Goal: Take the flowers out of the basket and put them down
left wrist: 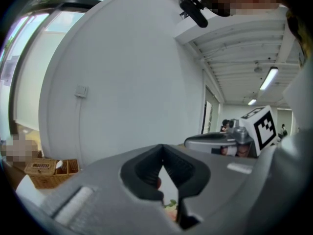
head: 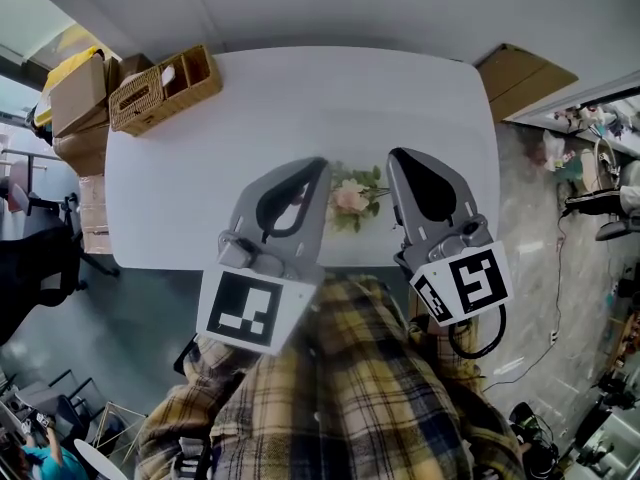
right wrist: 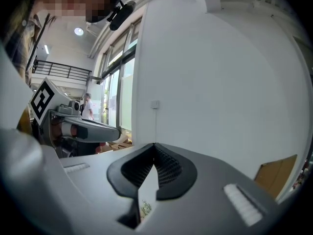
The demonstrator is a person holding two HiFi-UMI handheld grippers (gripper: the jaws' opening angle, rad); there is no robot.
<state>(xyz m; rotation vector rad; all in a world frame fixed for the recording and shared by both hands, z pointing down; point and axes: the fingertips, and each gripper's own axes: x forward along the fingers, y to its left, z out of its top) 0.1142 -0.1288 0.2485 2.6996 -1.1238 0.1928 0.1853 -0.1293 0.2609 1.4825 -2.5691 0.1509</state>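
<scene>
White surface [head: 300, 98] with rounded corners is showing mostly bare, with plenty of open room across its middle and right side. Woven wicker basket [head: 165, 90], boxy and split into compartments, is sitting at the far left corner, right up against the edge. Flowers [head: 352, 198] are lying out on the surface close to the near edge, well apart from the basket: pale pink bloom, green leaves, soft irregular bunch. They are sitting between the two tools and partly hidden by both, so their long axis is hard to call. Left tool [head: 318, 163] is hovering just left of the flowers: smooth grey plastic, dark ribbed pads, tips meeting, nothing clamped. Right tool [head: 398, 156] is hovering just right of them, tips together too, empty. Cardboard boxes [head: 80, 93] are crowding the floor beyond the left edge. A person's plaid shirt [head: 350, 388] is filling the near side.
</scene>
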